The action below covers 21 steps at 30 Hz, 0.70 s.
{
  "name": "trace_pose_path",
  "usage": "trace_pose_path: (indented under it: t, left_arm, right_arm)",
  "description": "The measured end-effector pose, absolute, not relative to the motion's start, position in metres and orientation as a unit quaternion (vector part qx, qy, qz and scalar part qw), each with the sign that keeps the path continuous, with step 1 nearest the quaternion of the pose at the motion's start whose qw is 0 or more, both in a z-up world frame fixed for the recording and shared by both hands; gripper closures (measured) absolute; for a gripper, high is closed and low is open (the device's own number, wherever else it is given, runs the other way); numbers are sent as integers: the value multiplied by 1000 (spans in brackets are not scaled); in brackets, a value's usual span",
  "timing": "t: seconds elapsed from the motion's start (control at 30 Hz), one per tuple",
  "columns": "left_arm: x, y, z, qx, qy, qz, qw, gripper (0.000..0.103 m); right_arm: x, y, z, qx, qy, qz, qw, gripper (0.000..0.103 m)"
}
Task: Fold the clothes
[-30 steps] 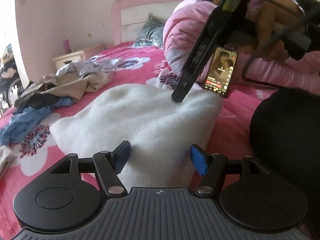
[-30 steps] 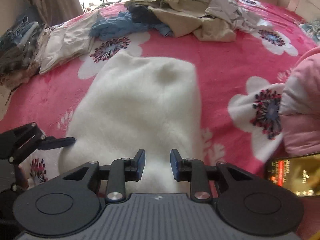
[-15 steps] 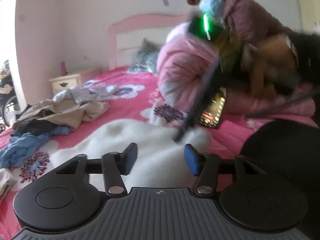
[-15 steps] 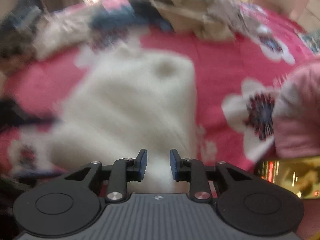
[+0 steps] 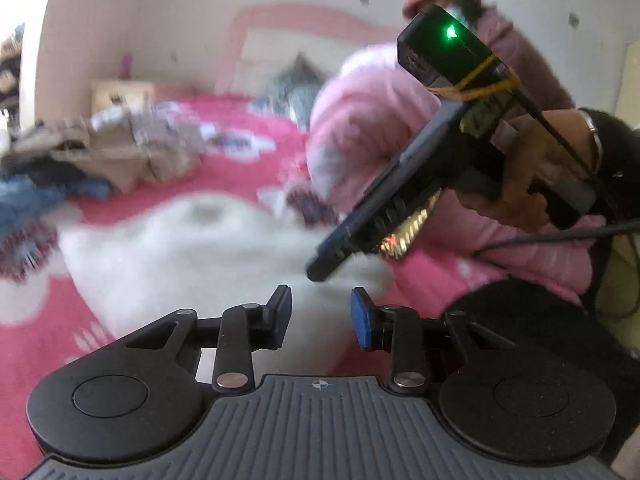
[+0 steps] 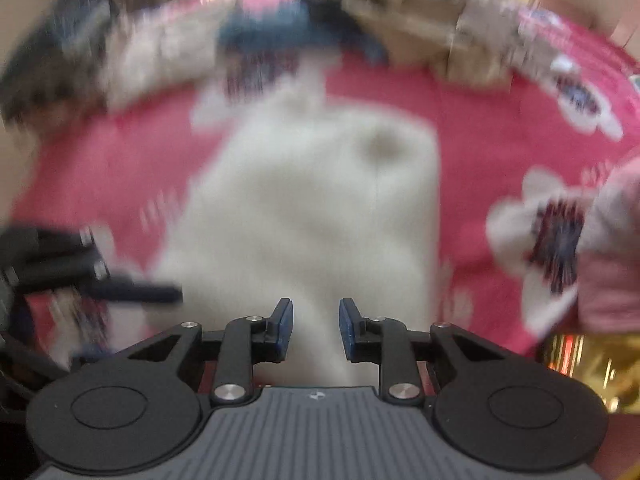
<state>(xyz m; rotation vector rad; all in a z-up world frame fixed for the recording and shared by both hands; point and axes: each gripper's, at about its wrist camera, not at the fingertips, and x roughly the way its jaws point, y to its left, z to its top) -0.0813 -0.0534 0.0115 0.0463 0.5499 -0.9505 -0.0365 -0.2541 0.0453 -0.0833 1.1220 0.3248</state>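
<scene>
A white fleece garment (image 5: 180, 248) (image 6: 312, 208) lies flat on the pink flowered bedspread (image 5: 224, 168) (image 6: 480, 152). My left gripper (image 5: 320, 316) sits low at the garment's near edge. Its jaws are closing with white fabric showing between them, and a gap still stands between the pads. My right gripper (image 6: 316, 320) points steeply down at another near edge and is shut on a fold of the white fleece. In the left wrist view a hand (image 5: 532, 168) holds it, its fingers (image 5: 360, 220) slanting down onto the garment's corner. Both views are blurred.
A heap of loose clothes (image 5: 112, 152) (image 6: 420, 20) lies at the far side of the bed. A rolled pink quilt (image 5: 360, 120) (image 6: 612, 260) and a lit phone (image 5: 408, 232) (image 6: 592, 364) sit right of the garment. A nightstand (image 5: 120, 94) stands by the headboard.
My left gripper's jaws have narrowed from wide apart and it has risen and tilted. The right gripper has shifted a little with its jaws unchanged. Both views have gone blurry.
</scene>
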Motion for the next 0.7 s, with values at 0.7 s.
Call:
trace_pose_path:
  t: [0.7]
  left_arm:
    - [-67, -59, -17, 57, 306, -390, 867, 62]
  right_arm:
    - [45, -214, -26, -57, 541, 160, 823, 76]
